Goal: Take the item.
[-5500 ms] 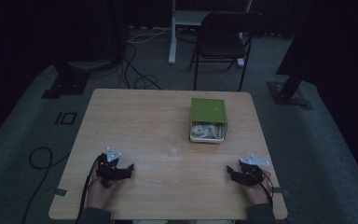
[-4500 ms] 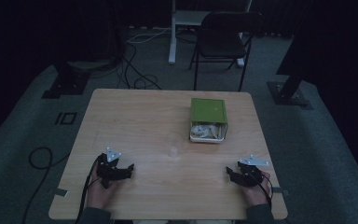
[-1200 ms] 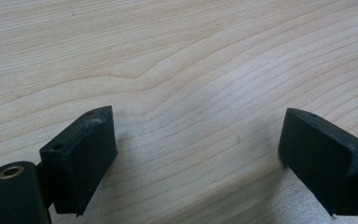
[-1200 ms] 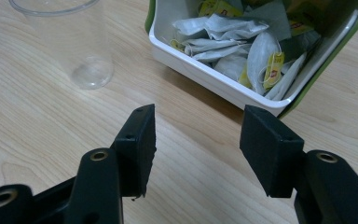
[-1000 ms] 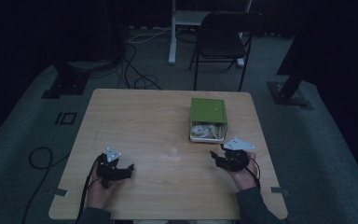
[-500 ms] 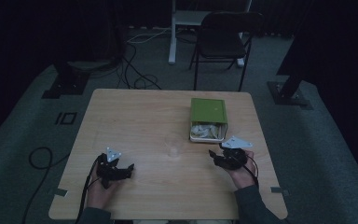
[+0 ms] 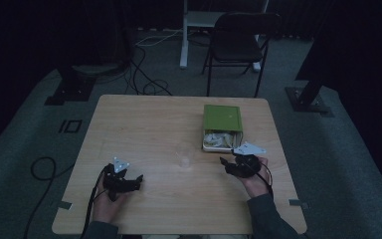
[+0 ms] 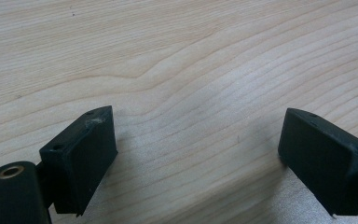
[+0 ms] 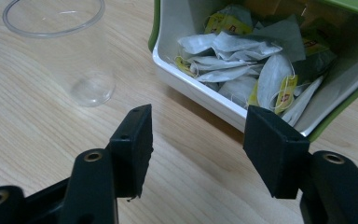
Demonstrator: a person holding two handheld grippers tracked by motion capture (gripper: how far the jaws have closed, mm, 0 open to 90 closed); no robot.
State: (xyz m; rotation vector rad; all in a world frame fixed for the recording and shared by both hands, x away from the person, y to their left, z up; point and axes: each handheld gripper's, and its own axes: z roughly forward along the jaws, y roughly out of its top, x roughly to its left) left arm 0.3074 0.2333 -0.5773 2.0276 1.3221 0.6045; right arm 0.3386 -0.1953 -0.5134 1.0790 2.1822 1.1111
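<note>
The right gripper [image 9: 196,149], jaws apart and empty, was just beside the box [image 9: 200,105] of tea bags [image 9: 242,70] near the table's right edge. Cup [image 9: 70,51] near the middle, empty. Left gripper [image 8: 196,154] apart too, by the front-left corner. Nothing picked yet; prob. all left to do.

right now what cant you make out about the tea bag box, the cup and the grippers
- Tea bags: the print on the yellow tags is too small and blurred in the right gripper view.
- Box: its far part is cut off by the top edge and covered by the green lid.
- Clear cup: faint in the dim high view; the top edge crops its rim in the right gripper view.
- Left gripper, right gripper: the bottom edge cuts off their bodies.
</note>
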